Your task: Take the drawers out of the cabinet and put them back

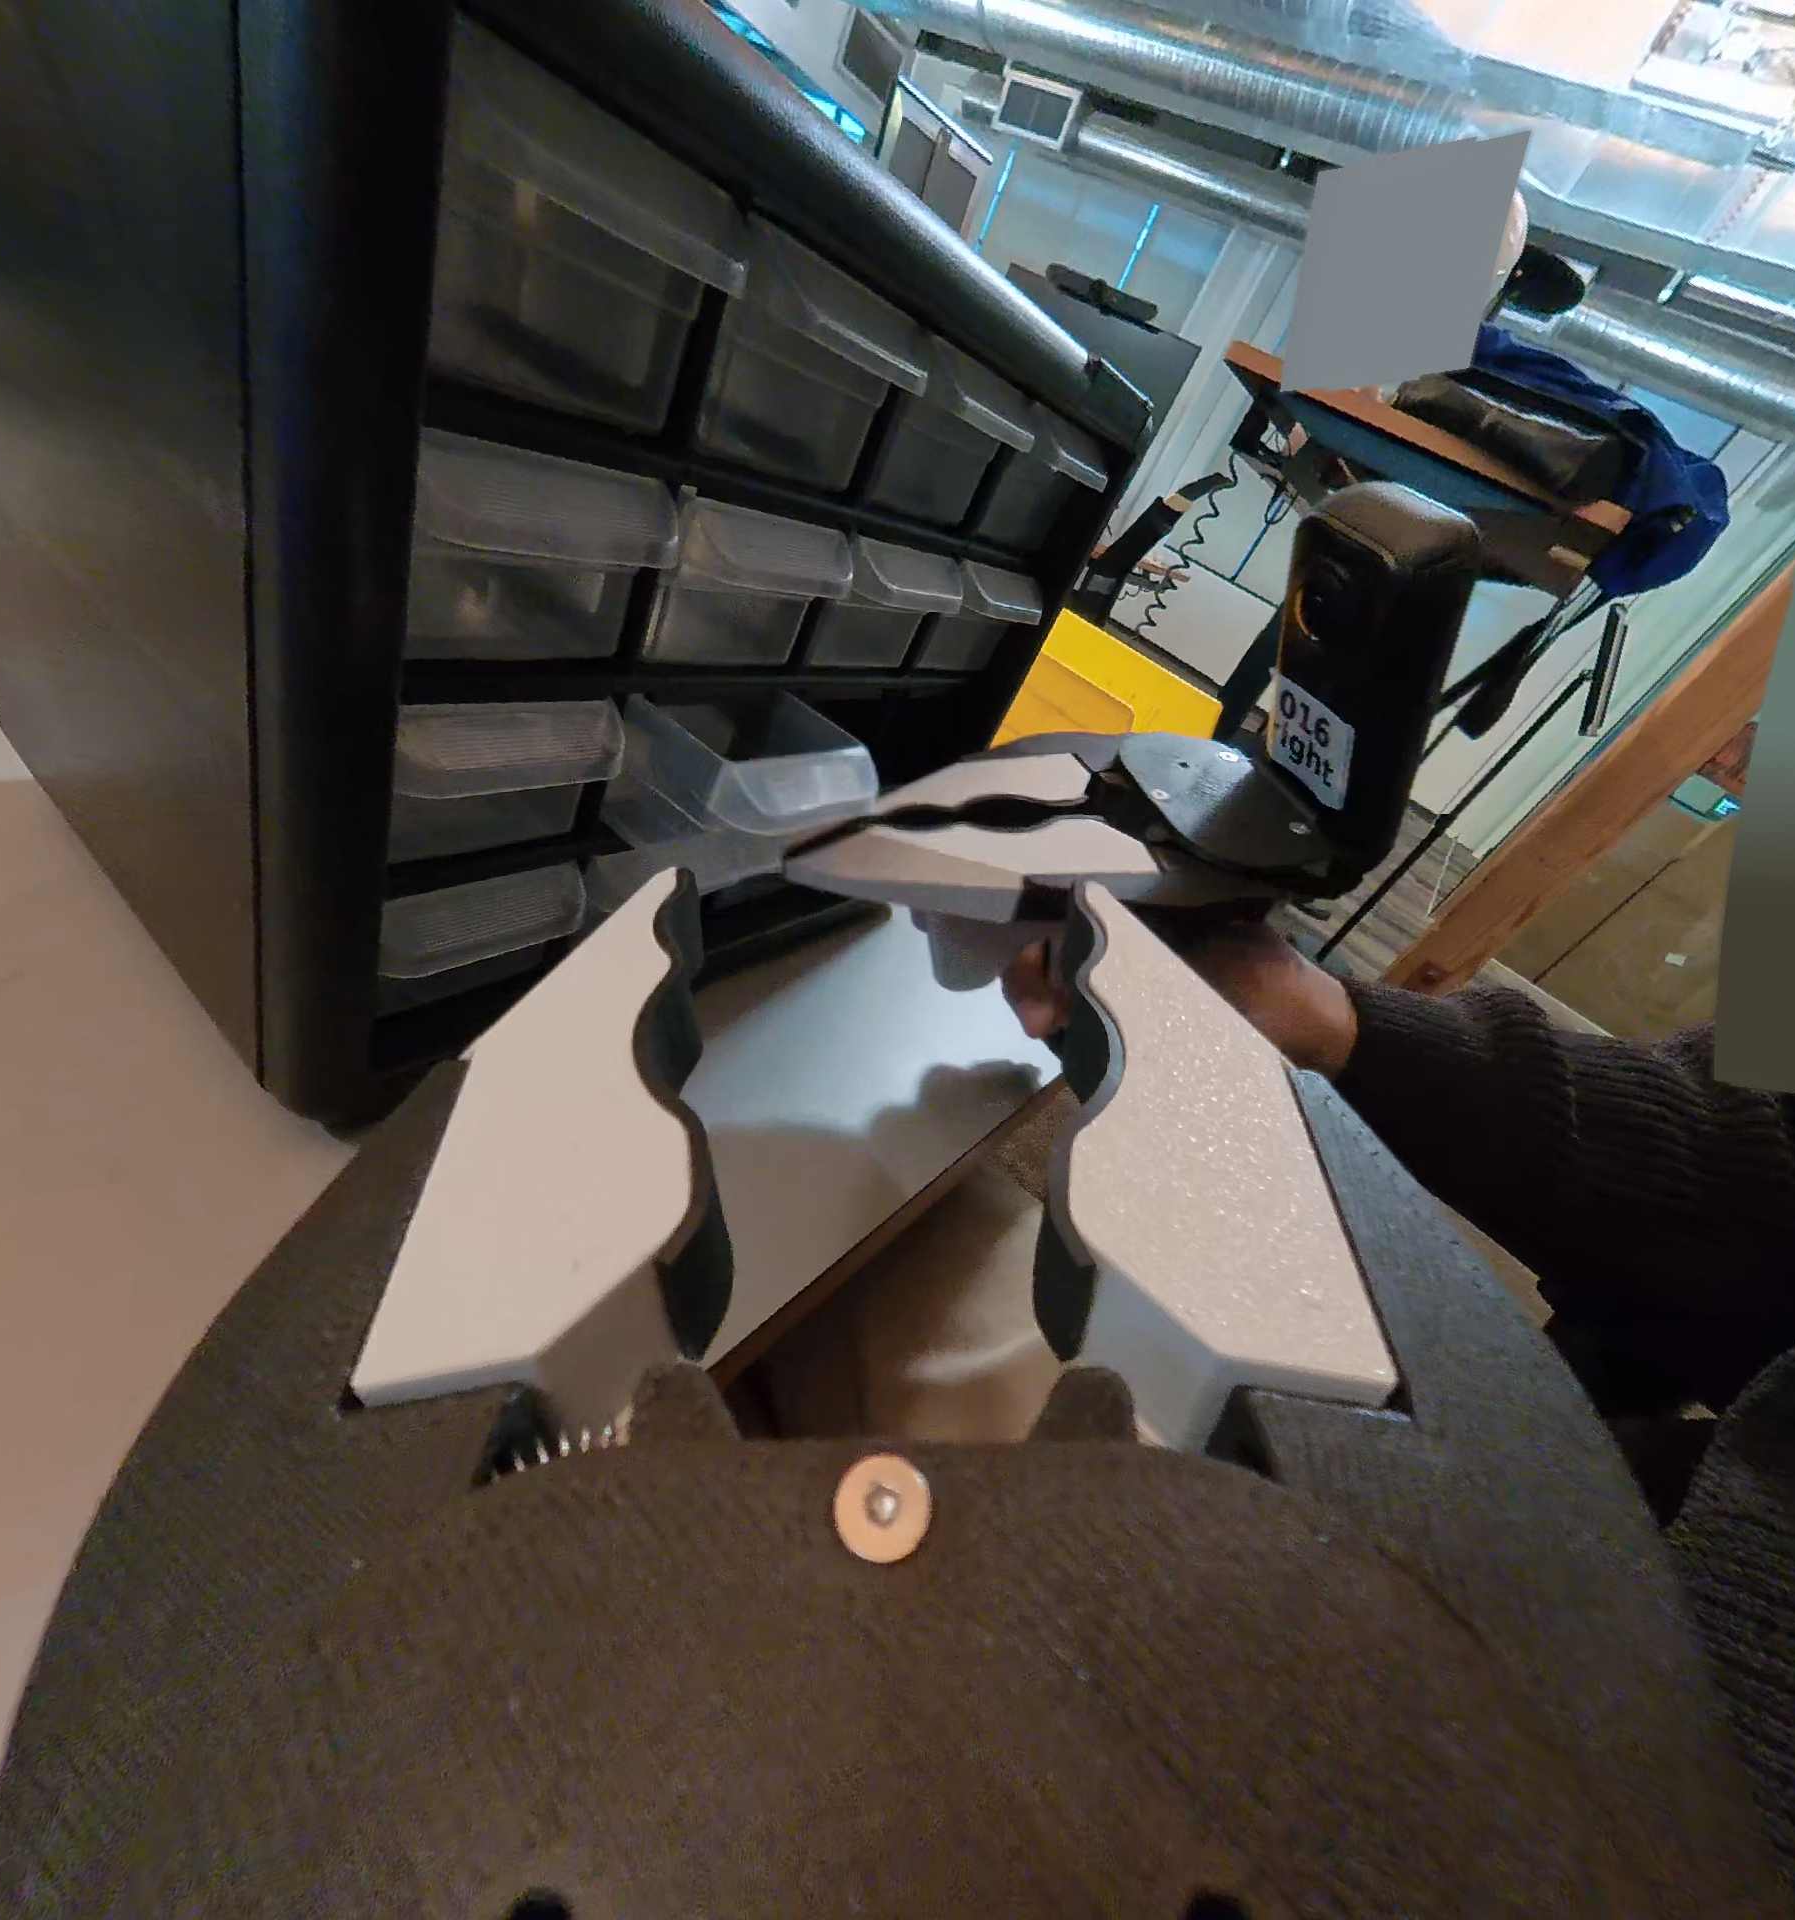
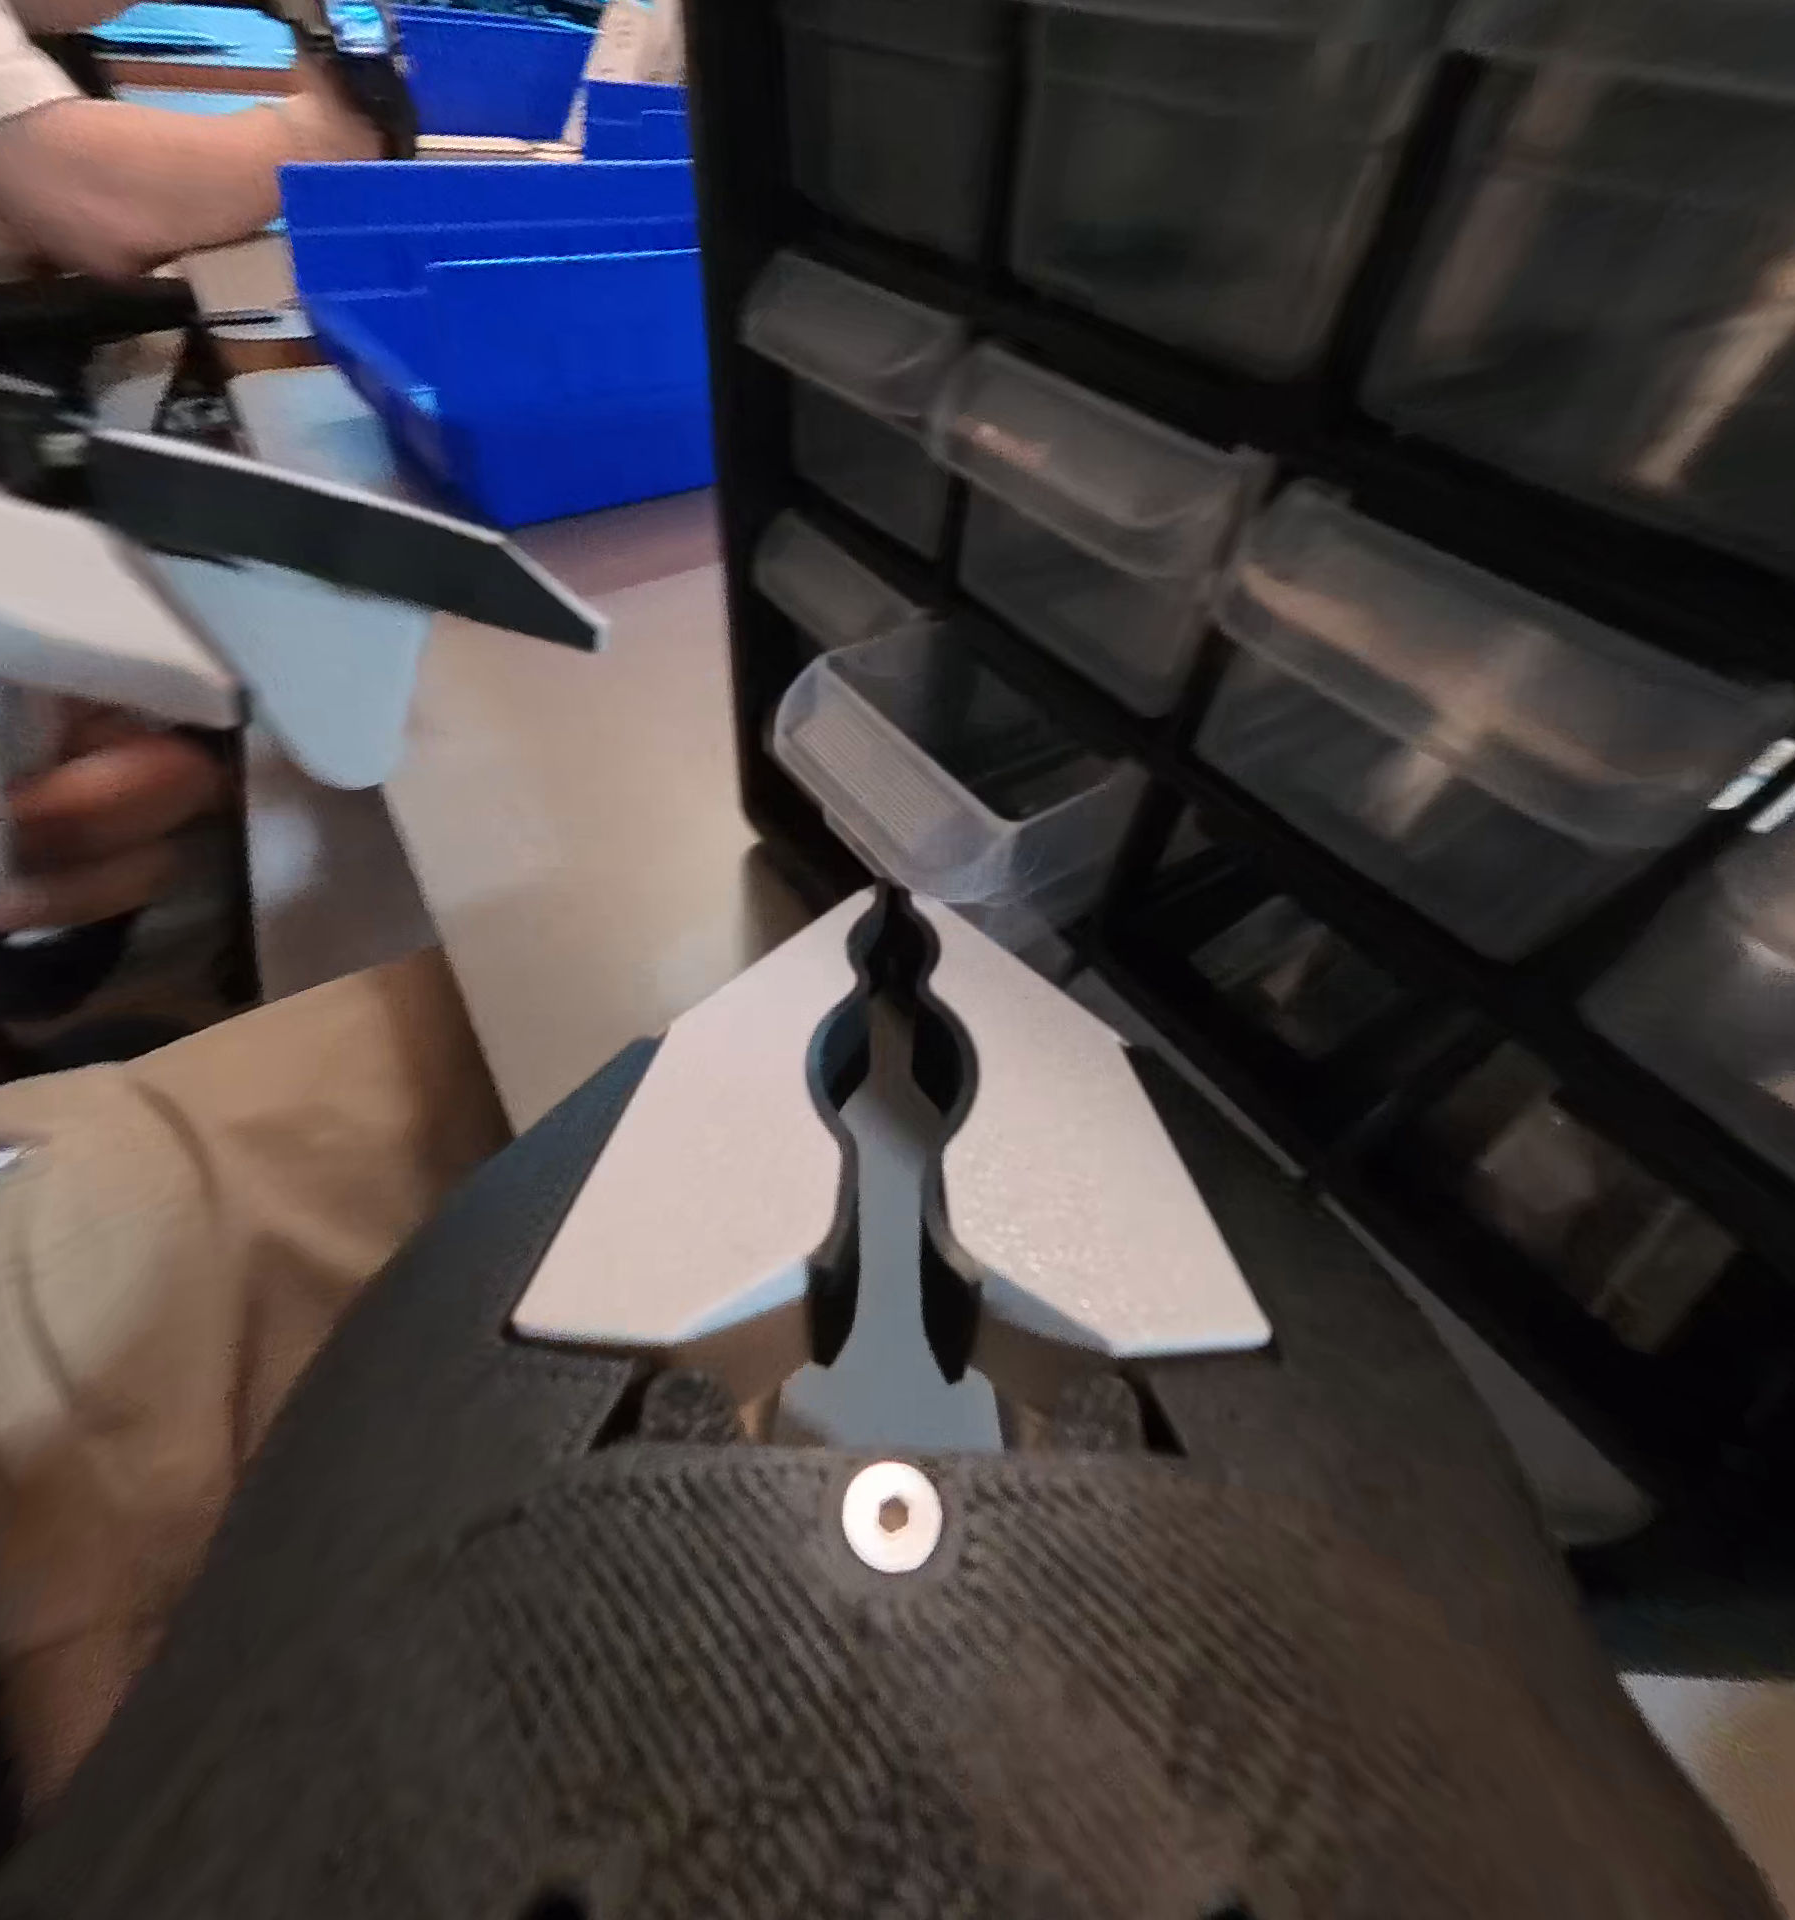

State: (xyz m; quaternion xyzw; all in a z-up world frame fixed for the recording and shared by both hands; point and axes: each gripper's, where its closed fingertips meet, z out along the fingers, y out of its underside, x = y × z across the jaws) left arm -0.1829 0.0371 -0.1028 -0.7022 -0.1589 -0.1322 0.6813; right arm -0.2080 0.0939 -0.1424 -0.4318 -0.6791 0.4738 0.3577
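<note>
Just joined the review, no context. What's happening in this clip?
A person is working a black small-parts cabinet with two handheld grippers. The right gripper is closed at the front lip of one clear drawer, which sits partly pulled out and tilted down; the other drawers look seated. The left gripper is open and holding nothing, hovering just in front of the cabinet above the table.

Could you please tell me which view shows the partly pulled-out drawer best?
The right wrist view: the drawer sits central, with the shut right tool at its front lip. The left wrist view shows it from the side, partly hidden by that tool.
</note>
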